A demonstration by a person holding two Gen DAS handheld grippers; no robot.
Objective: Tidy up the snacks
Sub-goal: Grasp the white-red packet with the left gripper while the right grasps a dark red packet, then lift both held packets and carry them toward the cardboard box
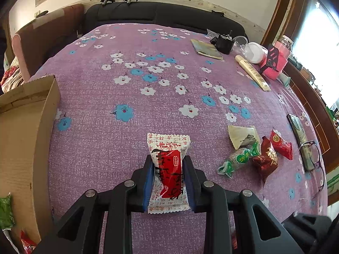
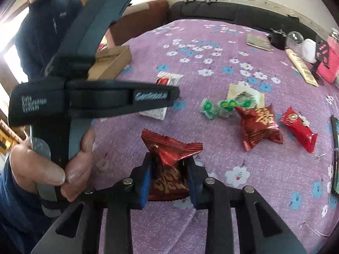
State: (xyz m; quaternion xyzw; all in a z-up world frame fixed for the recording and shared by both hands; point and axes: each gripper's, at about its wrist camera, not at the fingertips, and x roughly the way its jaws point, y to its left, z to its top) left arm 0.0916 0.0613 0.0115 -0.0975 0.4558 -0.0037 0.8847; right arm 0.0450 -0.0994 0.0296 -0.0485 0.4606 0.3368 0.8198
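Observation:
My left gripper point(image 1: 168, 160) is shut on a white packet with a red label point(image 1: 167, 141), held just over the purple flowered tablecloth point(image 1: 127, 67). Pinched in my right gripper point(image 2: 169, 158) is a dark red foil snack packet point(image 2: 171, 148), its crimped end sticking up past the blue pads. Loose snacks lie to the right: a green candy point(image 1: 239, 158) point(image 2: 220, 106), a dark red packet point(image 1: 266, 160) point(image 2: 260, 127), a bright red packet point(image 1: 280, 145) point(image 2: 298, 129) and a white packet point(image 1: 243, 136). An open cardboard box point(image 1: 21, 137) point(image 2: 112, 61) stands at the left.
The box holds a green packet point(image 1: 5, 211) and a red one point(image 1: 26, 243). A phone point(image 1: 296, 131) and glasses point(image 1: 313, 154) lie at the right edge. A booklet point(image 1: 206, 49), jar point(image 1: 255, 53) and pink container point(image 1: 275, 63) crowd the far right corner. A person's hand point(image 2: 42, 169) grips the left tool.

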